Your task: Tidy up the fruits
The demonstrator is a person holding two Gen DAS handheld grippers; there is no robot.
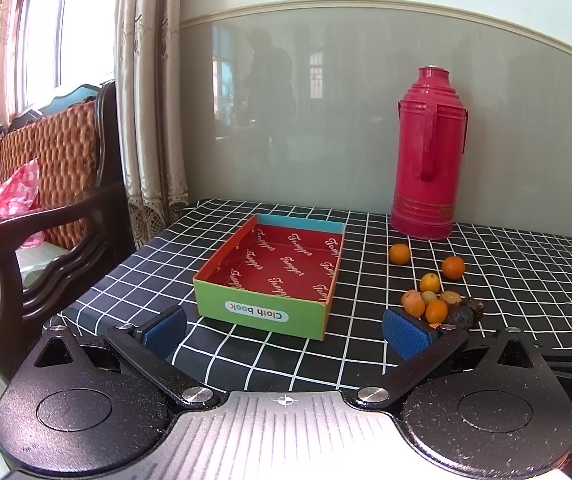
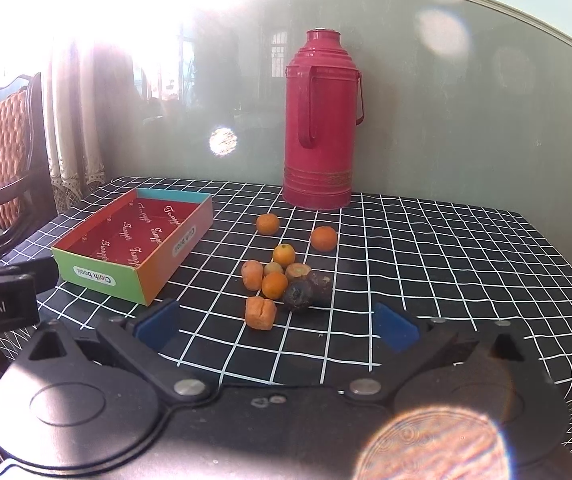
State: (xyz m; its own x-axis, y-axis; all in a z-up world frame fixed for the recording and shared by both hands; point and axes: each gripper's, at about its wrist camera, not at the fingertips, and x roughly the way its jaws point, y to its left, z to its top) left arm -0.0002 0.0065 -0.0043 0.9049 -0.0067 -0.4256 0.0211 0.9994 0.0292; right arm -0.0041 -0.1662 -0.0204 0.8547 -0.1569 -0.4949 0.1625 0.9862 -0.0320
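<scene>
None of the fruit sits in the box yet: its red floor is bare, so by my reading the sorting has not begun and every piece is left to move. In the right wrist view the pile lies on the checked tablecloth at about 3 o'clock from the box, near it but not touching. Five round oranges, a smaller pale fruit, two or three cut orange chunks (what fruit they are I cannot tell) and two dark wrinkled fruits make it up; two oranges lie apart toward 12 o'clock, the rest touch in a cluster.

The box lies flat and open-topped. Its long axis runs from the green label end, nearest the camera, toward 1 o'clock and the wall.

Both tools hover short of the table's near edge. The right gripper has its jaws spread wide and holds nothing; the pile lies at its 12 o'clock. The left gripper is likewise spread and bare, facing the box's green end.

A red thermos stands at 12 o'clock beyond the fruit, against the wall.
</scene>
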